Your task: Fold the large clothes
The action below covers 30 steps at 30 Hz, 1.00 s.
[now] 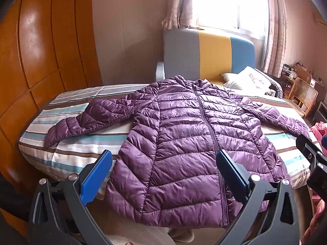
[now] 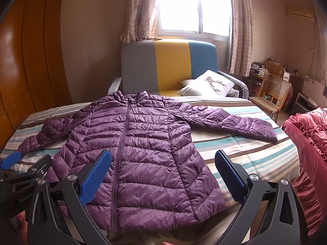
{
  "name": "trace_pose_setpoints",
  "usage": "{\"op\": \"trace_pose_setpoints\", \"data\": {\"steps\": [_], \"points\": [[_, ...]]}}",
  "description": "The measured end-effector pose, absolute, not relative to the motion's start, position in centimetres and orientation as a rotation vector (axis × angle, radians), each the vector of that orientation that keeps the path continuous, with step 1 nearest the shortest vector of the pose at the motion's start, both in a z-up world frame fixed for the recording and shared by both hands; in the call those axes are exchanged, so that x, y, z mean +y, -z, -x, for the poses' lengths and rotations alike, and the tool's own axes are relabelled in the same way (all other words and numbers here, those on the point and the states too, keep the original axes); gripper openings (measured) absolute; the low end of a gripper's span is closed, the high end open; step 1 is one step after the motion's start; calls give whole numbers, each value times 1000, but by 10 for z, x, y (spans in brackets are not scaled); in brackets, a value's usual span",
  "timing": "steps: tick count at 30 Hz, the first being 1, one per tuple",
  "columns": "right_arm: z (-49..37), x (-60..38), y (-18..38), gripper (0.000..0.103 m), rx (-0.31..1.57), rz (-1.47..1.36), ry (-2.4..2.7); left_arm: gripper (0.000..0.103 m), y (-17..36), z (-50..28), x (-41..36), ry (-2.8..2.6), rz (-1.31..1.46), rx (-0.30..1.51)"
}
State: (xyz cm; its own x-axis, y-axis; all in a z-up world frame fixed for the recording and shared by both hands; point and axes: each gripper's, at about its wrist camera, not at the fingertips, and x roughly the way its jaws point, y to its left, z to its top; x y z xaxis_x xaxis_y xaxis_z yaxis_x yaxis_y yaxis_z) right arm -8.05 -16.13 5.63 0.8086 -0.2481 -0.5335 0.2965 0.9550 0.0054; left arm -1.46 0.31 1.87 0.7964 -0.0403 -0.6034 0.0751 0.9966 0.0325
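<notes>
Bedding in stripes carries a purple quilted jacket, laid flat, front up, zipped, collar toward the far sofa and hem at the near edge of the bed. Both sleeves lie spread outward: the left sleeve angles down toward the left bed edge, the right sleeve reaches toward the right edge, its cuff just short of it. Bare striped cover shows on either side of the jacket body and beyond the collar. A wooden wardrobe stands close along the left side of the bed; a pink ruffled cover sits just beside the right side. A pillow rests on the sofa, and a cane chair stands further right.

The left gripper hovers over the hem, level with the bed's near edge, its 2 blue pads spread wide with nothing between them, apart from the cloth. The right gripper hangs likewise above the hem's right half, jaws wide and empty. In the right wrist view the left gripper's pad tip shows at the far left, close beside it.
</notes>
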Motion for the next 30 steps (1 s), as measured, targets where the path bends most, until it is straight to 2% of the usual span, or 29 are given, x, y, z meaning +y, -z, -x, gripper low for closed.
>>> {"op": "trace_pose_setpoints", "data": {"steps": [30], "points": [[80, -163, -52, 100, 571, -98, 291, 101, -15, 12, 4, 63, -46, 667]]}}
